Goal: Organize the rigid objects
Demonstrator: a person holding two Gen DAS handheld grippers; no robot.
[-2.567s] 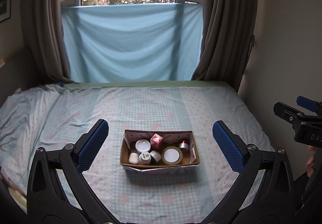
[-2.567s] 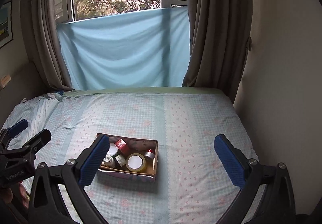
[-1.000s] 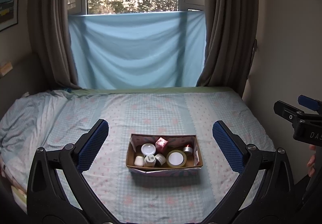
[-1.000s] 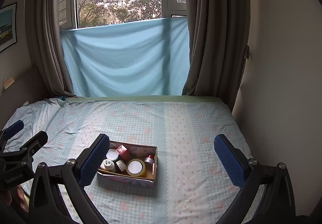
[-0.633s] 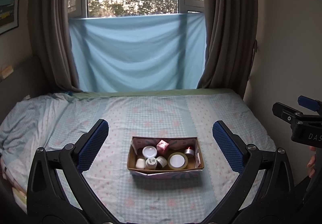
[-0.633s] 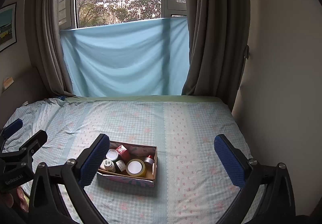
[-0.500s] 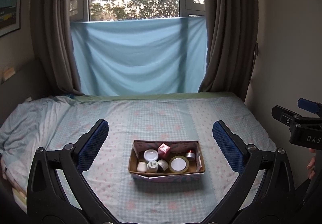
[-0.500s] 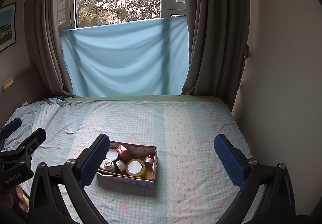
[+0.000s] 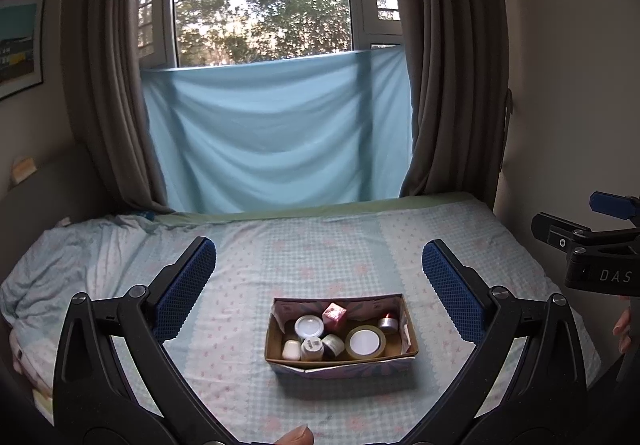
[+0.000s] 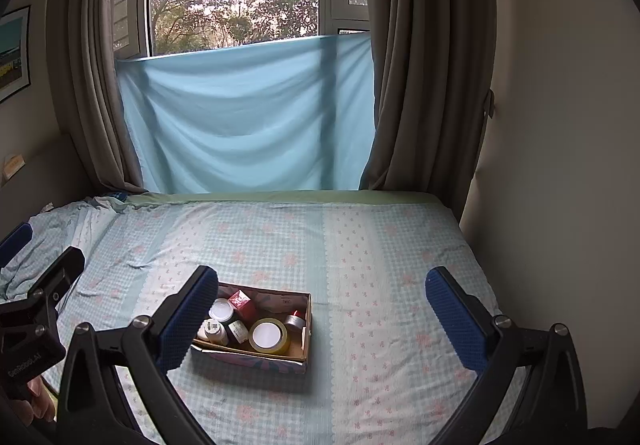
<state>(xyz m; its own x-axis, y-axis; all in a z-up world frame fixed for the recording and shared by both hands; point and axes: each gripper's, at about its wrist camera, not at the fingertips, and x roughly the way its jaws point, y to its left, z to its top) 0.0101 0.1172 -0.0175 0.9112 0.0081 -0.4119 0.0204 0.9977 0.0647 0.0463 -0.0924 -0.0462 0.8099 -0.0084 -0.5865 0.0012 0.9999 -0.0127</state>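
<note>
Two spread tongs [image 9: 320,293], filled box [image 9: 342,363]

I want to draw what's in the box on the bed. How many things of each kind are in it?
In the cardboard box:
Tape rolls: 2, a big one and a small silver one
Pink cube boxes: 1
White-lidded jars: 1
Small bottles or tubs: 3
Total: 7 that I can make out
</note>
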